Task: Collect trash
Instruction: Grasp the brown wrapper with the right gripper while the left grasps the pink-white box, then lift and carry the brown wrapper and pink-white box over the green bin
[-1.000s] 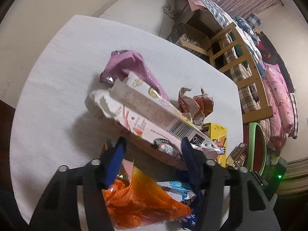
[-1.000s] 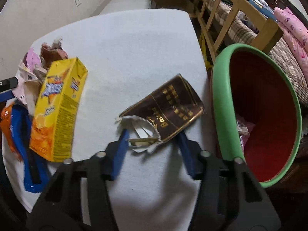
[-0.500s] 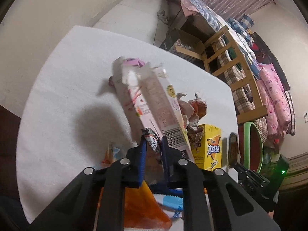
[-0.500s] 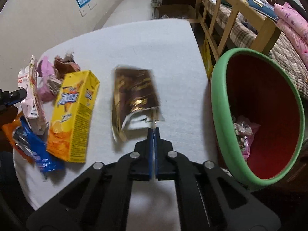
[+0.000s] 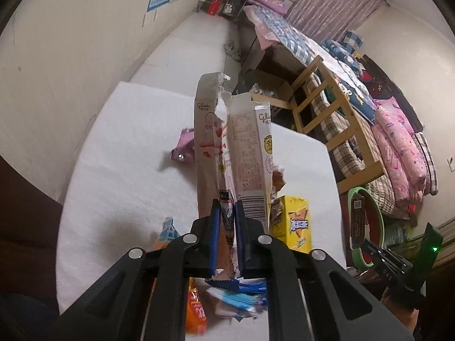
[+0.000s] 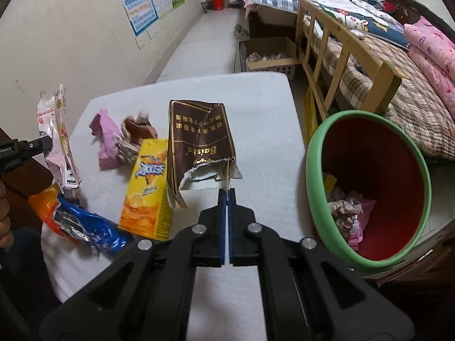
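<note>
Green-rimmed, red-walled plastic bin [image 6: 318, 153] stood off the right edge of the white cloth-covered table [image 6: 256, 108], tilted so its mouth faced your right camera. Inside it, at the bottom, lay a small heap of crumpled pink and silver wrappers [image 6: 348, 213]; the rest of the red interior was bare.

Your right gripper [image 6: 226, 196] had its jaws pressed together on a torn flap at the edge of the flattened brown and gold foil-lined carton [image 6: 199, 139], which hung lifted off the table, just left of the bin's rim. Your left gripper [image 5: 227, 213] was clamped on the lower end of the torn-open white and pink cardboard snack box [image 5: 236, 147], holding it upright above the table with its ragged open top pointing away from you; nothing showed inside it.

Left on the table: a yellow drink carton [image 6: 148, 187] lying flat just beside the brown carton, an orange and blue foil snack bag [image 6: 82, 221] at the near left corner, a crumpled purple wrapper [image 6: 106, 139] touching a crumpled brown wrapper [image 6: 139, 130] farther back.

Beyond the table, an open cardboard box [image 6: 267, 54] sat on the floor beside the wooden bed frame [image 6: 349, 56], with small packets in it too blurred to tell apart.
</note>
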`<state>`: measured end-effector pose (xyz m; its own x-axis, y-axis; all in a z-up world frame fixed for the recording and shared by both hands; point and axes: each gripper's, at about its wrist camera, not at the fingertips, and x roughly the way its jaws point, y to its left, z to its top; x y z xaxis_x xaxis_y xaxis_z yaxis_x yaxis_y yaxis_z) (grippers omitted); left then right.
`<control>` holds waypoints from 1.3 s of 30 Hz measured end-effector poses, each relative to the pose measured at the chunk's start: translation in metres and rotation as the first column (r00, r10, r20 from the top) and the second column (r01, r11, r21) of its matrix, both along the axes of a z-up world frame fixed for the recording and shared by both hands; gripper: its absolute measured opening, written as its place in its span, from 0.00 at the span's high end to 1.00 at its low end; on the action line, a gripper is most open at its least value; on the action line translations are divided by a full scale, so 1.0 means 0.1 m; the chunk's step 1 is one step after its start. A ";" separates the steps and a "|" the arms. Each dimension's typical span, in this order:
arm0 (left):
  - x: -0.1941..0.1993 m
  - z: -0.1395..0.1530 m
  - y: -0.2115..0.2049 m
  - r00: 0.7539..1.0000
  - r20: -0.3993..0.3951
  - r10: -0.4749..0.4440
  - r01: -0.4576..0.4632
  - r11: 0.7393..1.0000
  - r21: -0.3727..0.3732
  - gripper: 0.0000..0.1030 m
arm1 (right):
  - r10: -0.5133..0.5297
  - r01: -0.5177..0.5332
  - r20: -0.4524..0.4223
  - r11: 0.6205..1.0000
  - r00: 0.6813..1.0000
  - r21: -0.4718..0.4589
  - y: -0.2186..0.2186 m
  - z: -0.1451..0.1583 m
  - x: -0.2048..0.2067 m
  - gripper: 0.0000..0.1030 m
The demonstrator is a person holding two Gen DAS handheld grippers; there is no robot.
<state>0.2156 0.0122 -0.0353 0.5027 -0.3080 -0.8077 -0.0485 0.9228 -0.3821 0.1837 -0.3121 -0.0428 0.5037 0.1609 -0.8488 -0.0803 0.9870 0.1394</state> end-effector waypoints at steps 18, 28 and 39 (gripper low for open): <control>-0.25 0.57 -0.55 0.986 0.114 -0.124 0.114 0.989 0.093 0.93 | -0.014 0.012 0.098 1.000 0.995 0.026 -0.19 0.50 -0.32 0.98; -0.34 0.88 -0.76 0.966 0.200 -0.166 0.147 0.984 0.104 0.93 | -0.033 0.029 0.127 0.999 0.991 0.033 -0.37 0.65 -0.39 0.98; -0.38 0.90 -0.88 0.966 0.194 -0.171 0.143 0.978 0.149 0.93 | -0.041 0.036 0.124 0.998 0.991 0.045 -0.45 0.62 -0.38 0.98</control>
